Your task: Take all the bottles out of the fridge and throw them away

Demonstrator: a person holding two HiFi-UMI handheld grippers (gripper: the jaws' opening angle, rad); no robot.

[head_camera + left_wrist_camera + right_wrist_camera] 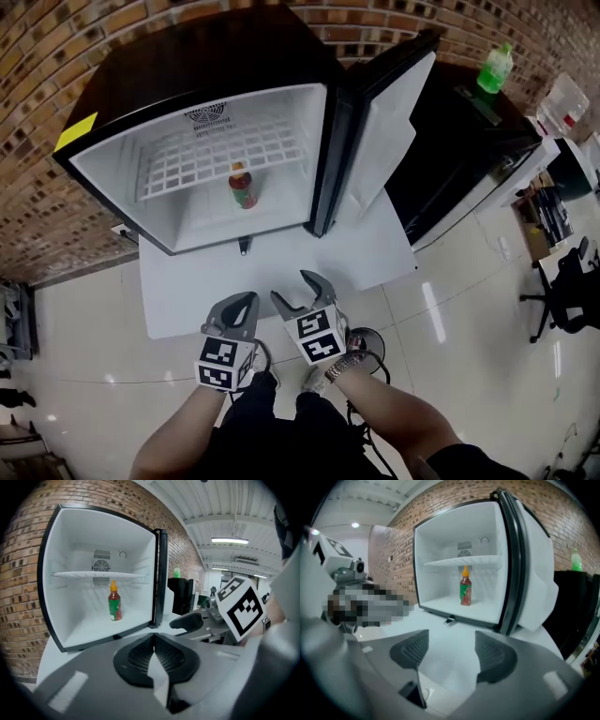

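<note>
Head view shows a small black fridge with a white interior standing on a white table against a brick wall, its door swung open to the right. The only thing inside is a red sauce bottle with a green label and orange cap, upright near the middle of the fridge floor, under the white wire shelf. Both tongs hover side by side over the table's near edge, well short of the fridge opening. The left gripper has its jaws pressed together with nothing between them, as the left gripper view confirms; the bottle stands far beyond its tips. The right gripper has its jaws spread apart and empty in the right gripper view, pointed toward the open fridge with the bottle well ahead. A green plastic bottle stands on a black cabinet right of the fridge.
</note>
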